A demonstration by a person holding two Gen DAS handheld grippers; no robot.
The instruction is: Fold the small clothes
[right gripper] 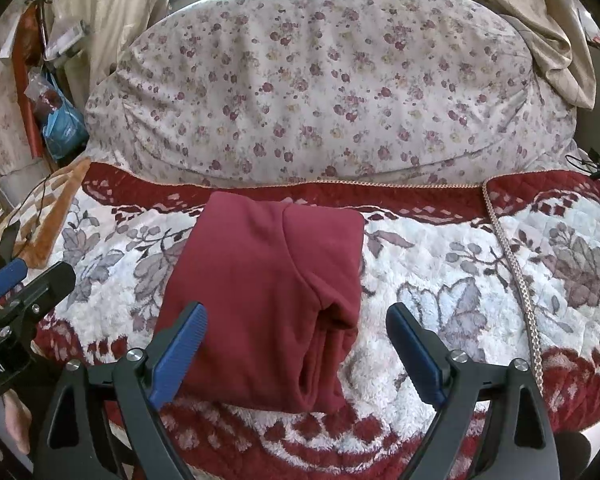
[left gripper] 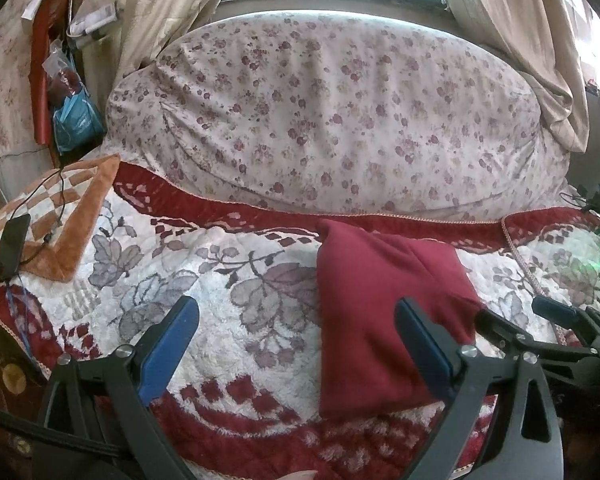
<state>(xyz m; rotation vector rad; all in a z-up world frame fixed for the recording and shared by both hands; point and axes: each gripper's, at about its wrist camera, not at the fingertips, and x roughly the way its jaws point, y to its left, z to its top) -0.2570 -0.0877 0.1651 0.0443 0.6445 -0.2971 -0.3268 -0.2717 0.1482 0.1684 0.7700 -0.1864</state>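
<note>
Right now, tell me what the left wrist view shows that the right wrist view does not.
Only the left wrist view shows the black phone lying on the orange checked cloth, and the right claw entering from the side. Only the right wrist view shows the garment's open folded edge and the left claw. Both show the folded red garment on the floral blanket, the flowered duvet, and open claws holding nothing.

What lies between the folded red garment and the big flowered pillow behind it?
Only the blanket's dark red border with its braided edge separates the red garment from the pillow; the right wrist view shows it.

Folded red garment [right gripper: 260,280] on blanket [right gripper: 440,264]
</note>
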